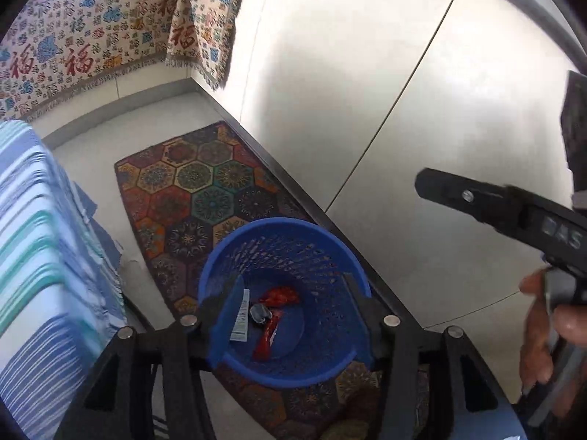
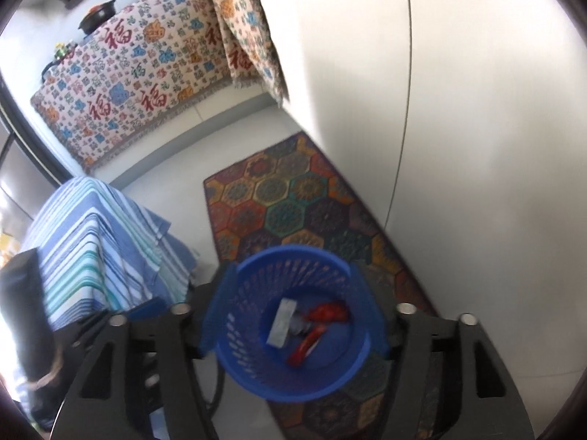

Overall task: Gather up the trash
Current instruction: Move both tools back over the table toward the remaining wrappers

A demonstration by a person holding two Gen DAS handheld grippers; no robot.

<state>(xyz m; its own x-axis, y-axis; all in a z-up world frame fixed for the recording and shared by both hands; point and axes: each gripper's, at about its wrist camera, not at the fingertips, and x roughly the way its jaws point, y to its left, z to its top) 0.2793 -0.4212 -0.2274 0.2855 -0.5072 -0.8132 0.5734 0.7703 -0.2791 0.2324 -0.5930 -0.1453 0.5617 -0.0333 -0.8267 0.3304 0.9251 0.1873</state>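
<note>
A blue perforated basket [image 1: 282,253] [image 2: 293,267] stands on a patterned rug. In its bottom lie red wrappers [image 1: 279,295] [image 2: 326,311], a white paper strip [image 1: 240,315] [image 2: 282,321] and a small grey crumpled piece [image 1: 259,312]. My left gripper [image 1: 286,293] hangs over the basket mouth, open, with nothing between its fingers. My right gripper [image 2: 295,293] also hangs over the basket, open and empty. In the left wrist view one black finger [image 1: 469,198] of the right gripper reaches in from the right, with a person's hand [image 1: 539,333] on its handle.
The hexagon-patterned rug [image 1: 190,183] [image 2: 286,190] lies beside a white surface with a dark edge [image 1: 403,91] [image 2: 477,146]. A blue-striped cloth [image 1: 40,238] [image 2: 99,242] covers something on the left. A cloth with red characters [image 1: 84,36] [image 2: 121,84] hangs at the back.
</note>
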